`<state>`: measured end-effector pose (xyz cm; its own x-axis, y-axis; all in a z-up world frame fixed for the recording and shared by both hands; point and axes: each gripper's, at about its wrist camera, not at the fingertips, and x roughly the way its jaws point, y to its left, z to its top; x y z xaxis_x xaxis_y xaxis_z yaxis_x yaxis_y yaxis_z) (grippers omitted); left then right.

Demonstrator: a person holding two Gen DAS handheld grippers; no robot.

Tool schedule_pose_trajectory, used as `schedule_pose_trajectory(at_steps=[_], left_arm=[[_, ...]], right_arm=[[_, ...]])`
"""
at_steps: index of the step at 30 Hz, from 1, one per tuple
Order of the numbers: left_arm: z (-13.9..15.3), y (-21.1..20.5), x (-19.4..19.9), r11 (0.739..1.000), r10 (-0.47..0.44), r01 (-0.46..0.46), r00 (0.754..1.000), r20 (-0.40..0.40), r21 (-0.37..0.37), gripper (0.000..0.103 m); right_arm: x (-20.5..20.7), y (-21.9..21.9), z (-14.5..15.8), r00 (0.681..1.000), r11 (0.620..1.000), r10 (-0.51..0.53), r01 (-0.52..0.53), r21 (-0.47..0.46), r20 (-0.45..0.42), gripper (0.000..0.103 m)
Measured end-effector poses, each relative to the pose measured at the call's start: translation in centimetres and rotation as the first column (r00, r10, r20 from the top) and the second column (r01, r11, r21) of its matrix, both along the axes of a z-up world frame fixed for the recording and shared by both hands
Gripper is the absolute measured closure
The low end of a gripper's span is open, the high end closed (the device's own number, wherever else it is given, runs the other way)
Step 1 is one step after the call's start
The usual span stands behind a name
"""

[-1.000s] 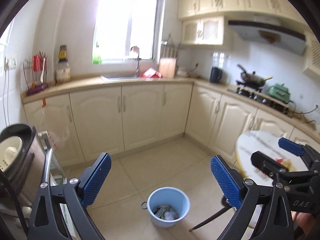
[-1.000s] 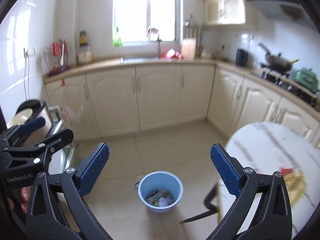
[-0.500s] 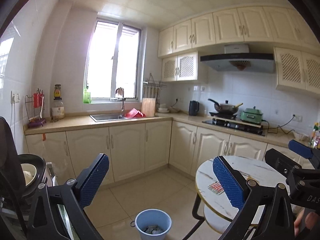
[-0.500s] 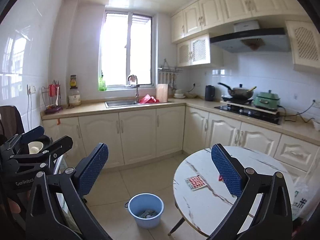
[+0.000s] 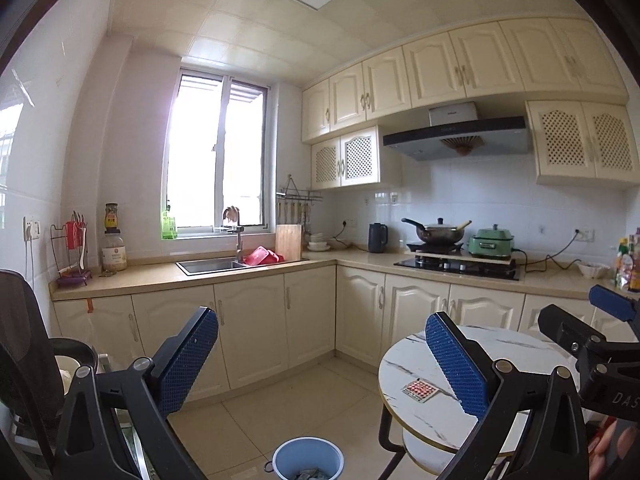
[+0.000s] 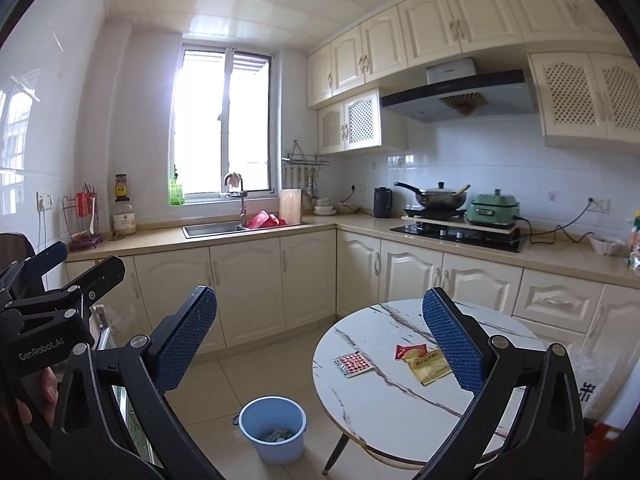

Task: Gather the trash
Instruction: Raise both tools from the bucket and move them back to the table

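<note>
A round white marble table [image 6: 384, 400] carries a red-checked wrapper [image 6: 353, 364], a small red packet [image 6: 410, 350] and a yellow snack wrapper [image 6: 431, 368]. The checked wrapper also shows in the left wrist view [image 5: 420, 391]. A blue bin [image 6: 273, 434] with some trash inside stands on the floor left of the table; it also shows in the left wrist view [image 5: 308, 460]. My left gripper [image 5: 322, 364] is open and empty, held high. My right gripper [image 6: 320, 340] is open and empty, above the table's near side.
Cream cabinets [image 6: 248, 280] and a counter with a sink [image 6: 214, 229] run along the back; a stove with a wok [image 6: 440, 198] is at right. A rice cooker [image 5: 70, 364] and a dark chair back [image 5: 24, 344] stand at left. Tiled floor [image 6: 256, 368] lies between.
Both grippers have risen and tilted up from looking down at the bin. The table and its wrappers have come into full view. Both stay open and empty.
</note>
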<state>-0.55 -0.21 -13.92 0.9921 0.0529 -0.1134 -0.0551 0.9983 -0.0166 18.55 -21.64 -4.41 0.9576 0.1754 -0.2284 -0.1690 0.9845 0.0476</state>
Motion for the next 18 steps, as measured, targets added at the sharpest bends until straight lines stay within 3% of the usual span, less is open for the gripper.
schedule_pose_trajectory(at_steps=[2, 10, 18], left_arm=[[0.1, -0.1, 0.6, 1.000, -0.015, 0.015, 0.999, 0.037, -0.003, 0.001], [1.1, -0.7, 4.7, 1.000, -0.025, 0.025, 1.000, 0.016, 0.003, 0.001], [1.7, -2.8, 13.5, 0.997, -0.065, 0.069, 0.994, -0.086, 0.041, 0.001]], right_arm=[[0.0, -0.3, 0.0, 1.000, 1.000, -0.011, 0.011, 0.005, 0.002, 0.000], [0.7, -1.8, -0.7, 0.998, 0.998, -0.064, 0.064, 0.009, -0.003, 0.000], [3.7, -4.9, -2.9, 0.989, 0.991, -0.135, 0.136, 0.012, -0.064, 0.000]])
